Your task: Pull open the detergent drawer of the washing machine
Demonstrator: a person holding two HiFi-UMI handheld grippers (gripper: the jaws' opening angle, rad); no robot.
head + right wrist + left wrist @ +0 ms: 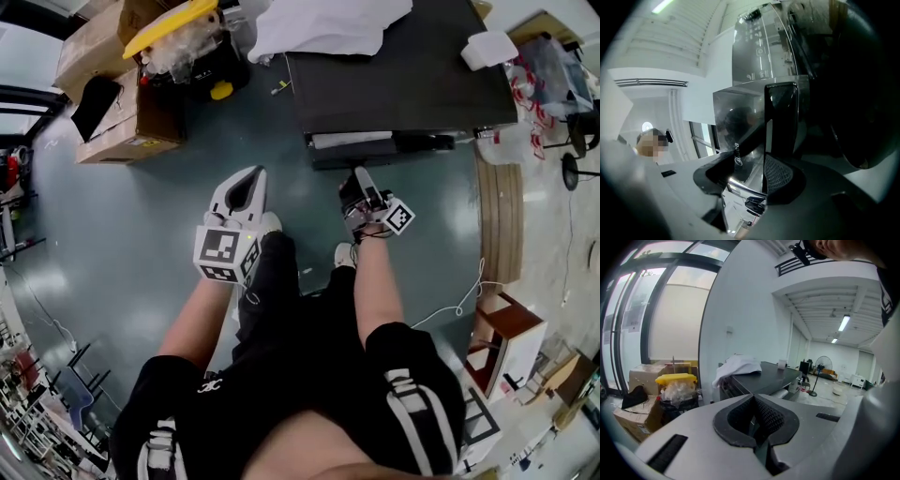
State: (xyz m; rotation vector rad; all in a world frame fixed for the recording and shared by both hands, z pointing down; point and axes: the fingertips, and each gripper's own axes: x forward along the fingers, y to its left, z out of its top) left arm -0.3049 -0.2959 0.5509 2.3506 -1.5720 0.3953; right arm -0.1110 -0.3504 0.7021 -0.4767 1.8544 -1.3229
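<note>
The washing machine (pixel 394 75) has a dark top and stands at the upper middle of the head view. The front of its detergent drawer (pixel 352 141) juts out a little from the machine's near face. My right gripper (pixel 358 180) reaches up to that drawer. In the right gripper view the glossy silver drawer front (pixel 740 126) with its logo sits between the pads, and my right gripper (pixel 759 165) is shut on it. My left gripper (pixel 255 176) hangs left of the machine, clear of it. Seen in its own view, the left gripper (pixel 753 399) has its tips together and holds nothing.
A white cloth (pixel 323 23) lies on the machine's back left corner. Cardboard boxes (pixel 122 103) and a yellow-lidded bin (pixel 178 28) stand on the floor to the left. A wooden stool (pixel 506 328) and a white cable (pixel 459 300) are at the right.
</note>
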